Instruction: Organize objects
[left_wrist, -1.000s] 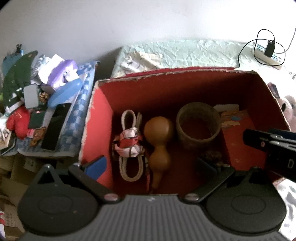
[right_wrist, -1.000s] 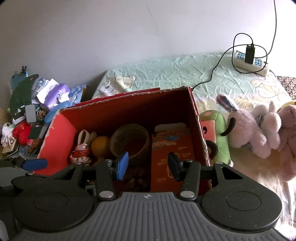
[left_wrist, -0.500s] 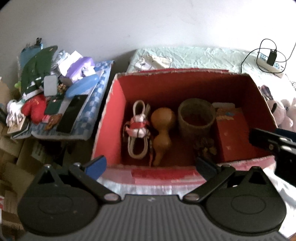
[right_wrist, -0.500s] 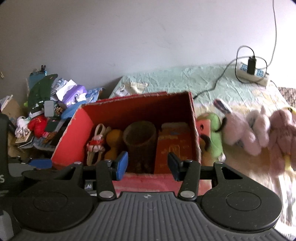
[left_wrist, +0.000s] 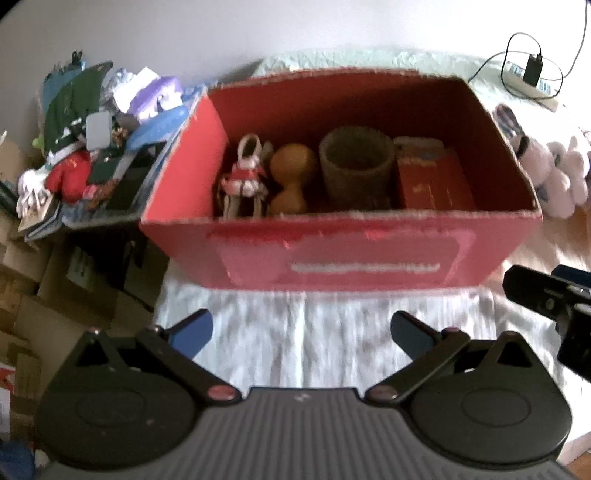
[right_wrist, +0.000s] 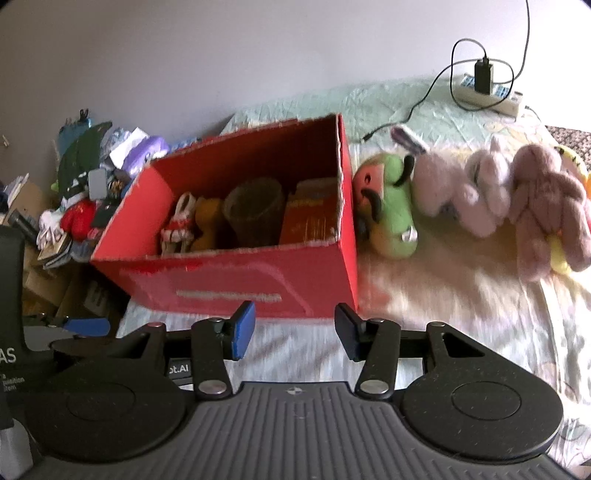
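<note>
The red box (left_wrist: 369, 254) sits open on the bed. Inside, in a row from left to right, are a tied cord bundle (left_wrist: 245, 177), a brown gourd (left_wrist: 291, 177), a round brown cup (left_wrist: 356, 166) and a flat red packet (left_wrist: 436, 184)

power strip (right_wrist: 489, 92) on green bedsheet (right_wrist: 332, 103)

Empty tongs (left_wrist: 301, 332) wide; red box (left_wrist: 369, 254) ahead

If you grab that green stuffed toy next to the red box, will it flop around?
Probably yes. The green plush toy looks soft and rounded, lying slumped on the bedsheet against the red box, so it would likely squash and sag in a pinch. It seems light for its size and unlikely to break or slip.
</note>
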